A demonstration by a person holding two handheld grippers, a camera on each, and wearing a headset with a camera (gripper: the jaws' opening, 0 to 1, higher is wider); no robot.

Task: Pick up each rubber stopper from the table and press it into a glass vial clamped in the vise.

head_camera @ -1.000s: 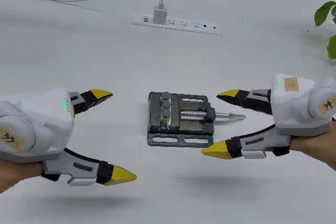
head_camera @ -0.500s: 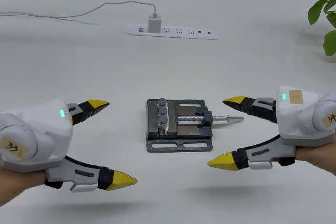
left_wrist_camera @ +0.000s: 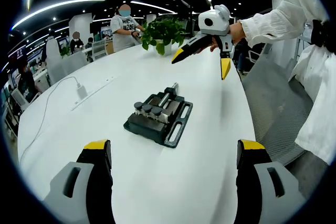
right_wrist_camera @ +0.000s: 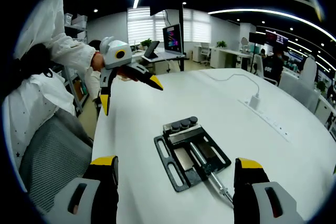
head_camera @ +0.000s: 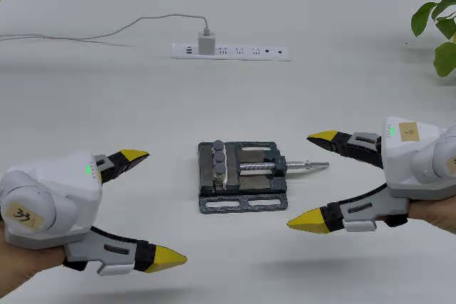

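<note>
- Vise (head_camera: 242,186): dark grey metal with a slotted base and a silver screw. It sits on the white tabletop (head_camera: 214,105) between the two pairs of fingers, apart from both.
- Three round grey stoppers (head_camera: 219,164) stand in a row at its end nearer the left fingers.
- Its long axis runs from the left fingers to the right, and the screw points toward the right ones.
- The left gripper (head_camera: 155,206) and right gripper (head_camera: 308,179) have fingers spread wide, holding nothing.

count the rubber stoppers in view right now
3, all in one row in the vise: the far stopper, the middle stopper and the near stopper. Others may lie outside these views.
</note>
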